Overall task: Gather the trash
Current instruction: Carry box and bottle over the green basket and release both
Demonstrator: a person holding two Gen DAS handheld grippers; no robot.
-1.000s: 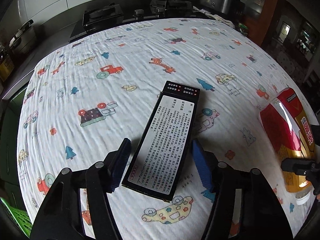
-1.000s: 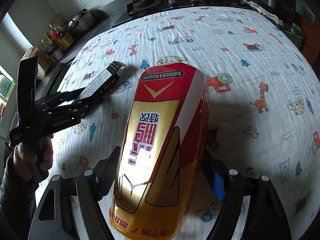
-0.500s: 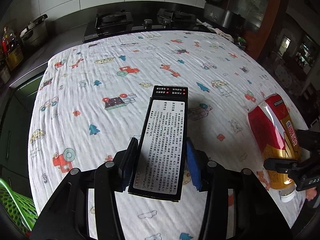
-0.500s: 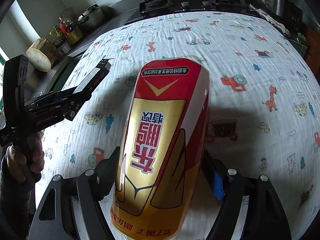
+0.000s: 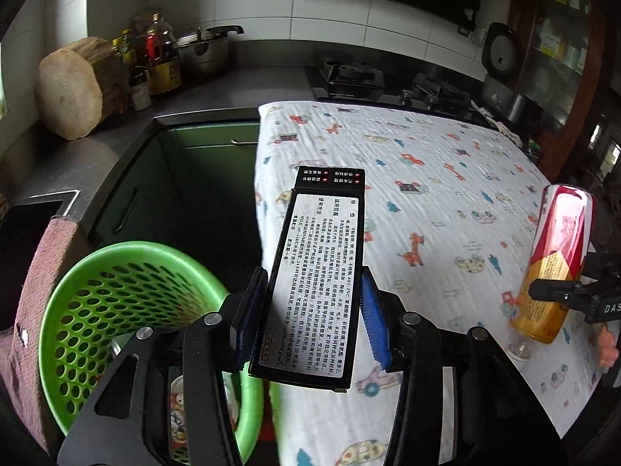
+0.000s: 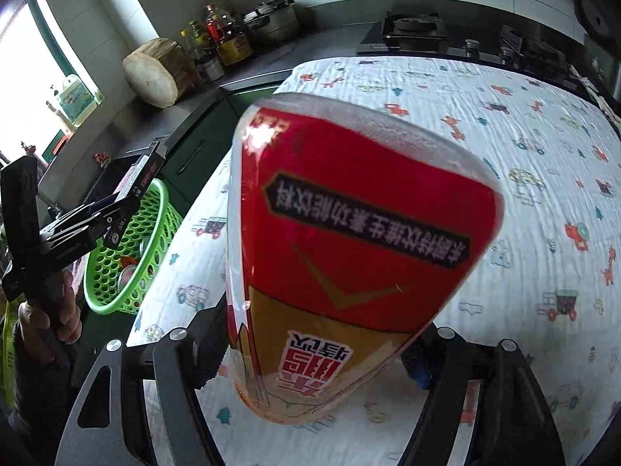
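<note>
My left gripper (image 5: 310, 318) is shut on a long black box (image 5: 318, 272) with a white printed label, held in the air above the table's left edge, beside a green perforated basket (image 5: 97, 303). In the right wrist view the left gripper (image 6: 112, 209) holds the box (image 6: 145, 173) over the green basket (image 6: 155, 229). My right gripper (image 6: 314, 353) is shut on a red and gold can (image 6: 349, 256), lifted above the table. The can also shows in the left wrist view (image 5: 555, 260).
The table carries a white cloth with cartoon prints (image 5: 427, 178). The basket holds some trash (image 6: 126, 272). A dark counter (image 5: 77, 147) with a wooden block (image 5: 73, 89), bottles (image 5: 159, 58) and a pot stands left; a gas stove (image 5: 353, 75) is behind.
Both grippers lifted their objects and swung left. The left gripper with the box now hangs past the table edge by the green basket, and the can is raised and tilted more upright.
</note>
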